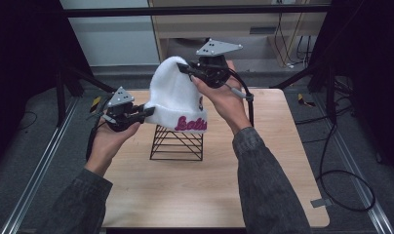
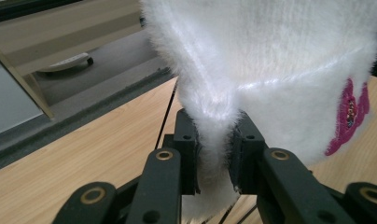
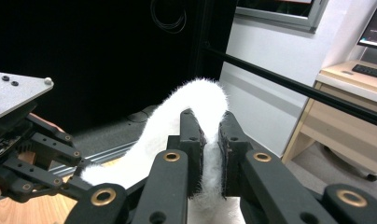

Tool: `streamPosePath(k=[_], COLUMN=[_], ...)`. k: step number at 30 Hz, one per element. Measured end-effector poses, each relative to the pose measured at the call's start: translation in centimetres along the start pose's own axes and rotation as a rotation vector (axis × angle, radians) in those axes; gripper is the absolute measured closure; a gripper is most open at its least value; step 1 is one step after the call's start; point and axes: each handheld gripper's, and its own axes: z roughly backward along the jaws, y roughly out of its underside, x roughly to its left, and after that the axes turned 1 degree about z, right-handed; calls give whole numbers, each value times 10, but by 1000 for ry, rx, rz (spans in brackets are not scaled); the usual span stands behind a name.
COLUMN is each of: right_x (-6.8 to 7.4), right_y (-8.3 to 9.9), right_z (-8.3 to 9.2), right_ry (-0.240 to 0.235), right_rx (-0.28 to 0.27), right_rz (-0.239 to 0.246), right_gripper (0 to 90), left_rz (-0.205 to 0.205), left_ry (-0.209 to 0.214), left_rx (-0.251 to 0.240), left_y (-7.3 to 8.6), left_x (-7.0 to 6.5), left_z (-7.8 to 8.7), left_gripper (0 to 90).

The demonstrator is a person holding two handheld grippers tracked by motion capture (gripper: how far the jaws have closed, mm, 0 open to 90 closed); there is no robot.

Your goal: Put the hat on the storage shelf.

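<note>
Item: white hat (image 1: 174,95), fuzzy knit, pink lettering on the cuff. Location: held in the air above the wire stand (image 1: 177,142), which sits mid-desk (image 1: 263,170); from the high view the cuff hangs just over the stand's top, and I cannot tell whether it touches.

Left claw (image 1: 145,112): clenched on the hat's lower edge, fabric pinched between the pads (image 2: 189,149). Right claw (image 1: 184,69): clenched on the crown, a fold of fur squeezed between the pads (image 3: 196,140).

Step in hand, as I judge it: seating the hat over the stand. To do it well, I keep both pinches firm, hold the cuff's opening spread and level, centre it over the stand's top, then lower both hands together so the knit does not snag on the wires. I release the crown last.

Hidden or unclear:
- Hat's opening and inside: not seen.
- Stand's top: covered by the cuff.
- Lettering: cut off by the right hand (image 1: 224,100); only part reads.
- Small dark patch beside the lettering: too small to identify.
</note>
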Motion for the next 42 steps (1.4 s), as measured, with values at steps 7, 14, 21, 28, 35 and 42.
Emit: streamPosePath(k=[7, 14, 21, 28, 35, 42], right_x=[-3, -2, 2, 11, 22, 24], right_y=[8, 13, 16, 21, 23, 24], right_z=[-4, -6, -7, -9, -6, -3], right_ry=[-4, -13, -29, -53, -72, -78], right_rx=[8, 12, 15, 44, 58, 62], right_rz=[-6, 0, 5, 41, 52, 52], right_gripper=[832, 833, 833, 831, 831, 831], left_rz=[23, 33, 34, 30, 19, 21], left_ry=[-16, -21, -27, -23, -18, -12], left_rx=[-1, 0, 7, 23, 32, 27], left_y=[7, 15, 24, 39, 47, 49], left_x=[4, 6, 9, 6, 2, 1], left_z=[-8, -11, -10, -12, -9, -7], left_gripper=[755, 756, 759, 758, 758, 759])
